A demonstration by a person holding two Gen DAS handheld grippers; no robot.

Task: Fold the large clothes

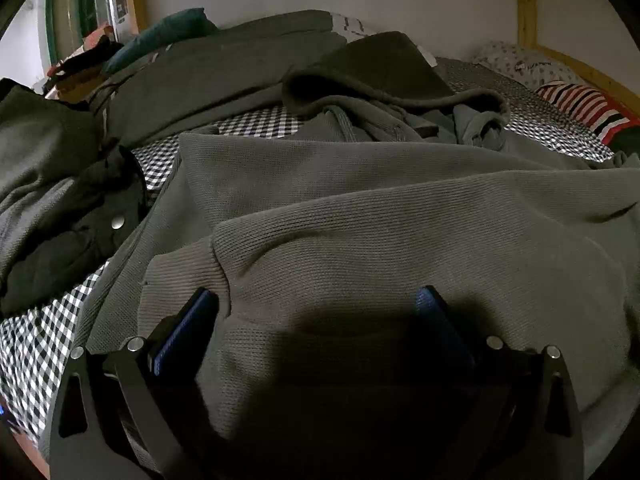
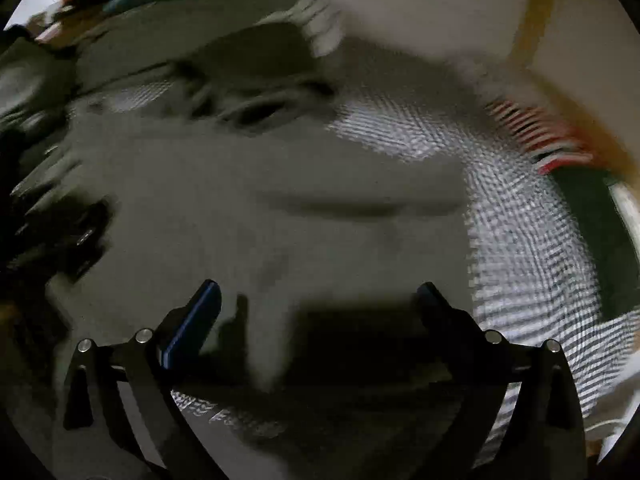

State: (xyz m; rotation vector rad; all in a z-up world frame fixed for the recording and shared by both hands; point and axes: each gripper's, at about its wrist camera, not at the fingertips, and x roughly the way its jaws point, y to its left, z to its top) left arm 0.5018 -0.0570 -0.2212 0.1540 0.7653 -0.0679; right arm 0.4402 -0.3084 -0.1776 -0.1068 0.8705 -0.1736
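Observation:
A large grey knit sweatshirt (image 1: 360, 208) lies spread on a black-and-white checked bed sheet (image 1: 36, 344), with a folded layer and ribbed cuff (image 1: 180, 276) near the front. Its hood (image 1: 384, 76) lies bunched at the far end. My left gripper (image 1: 316, 300) is open and low over the folded layer, fingers wide apart, nothing between them. In the blurred right wrist view the same grey garment (image 2: 248, 184) fills the middle. My right gripper (image 2: 318, 296) is open above its near part, empty.
Dark green garments (image 1: 52, 184) are heaped at the left, another dark garment (image 1: 224, 60) lies across the back. A striped red, white and black cloth (image 1: 584, 108) and a patterned pillow (image 1: 520, 64) sit at the far right by a wooden bed frame (image 1: 528, 4).

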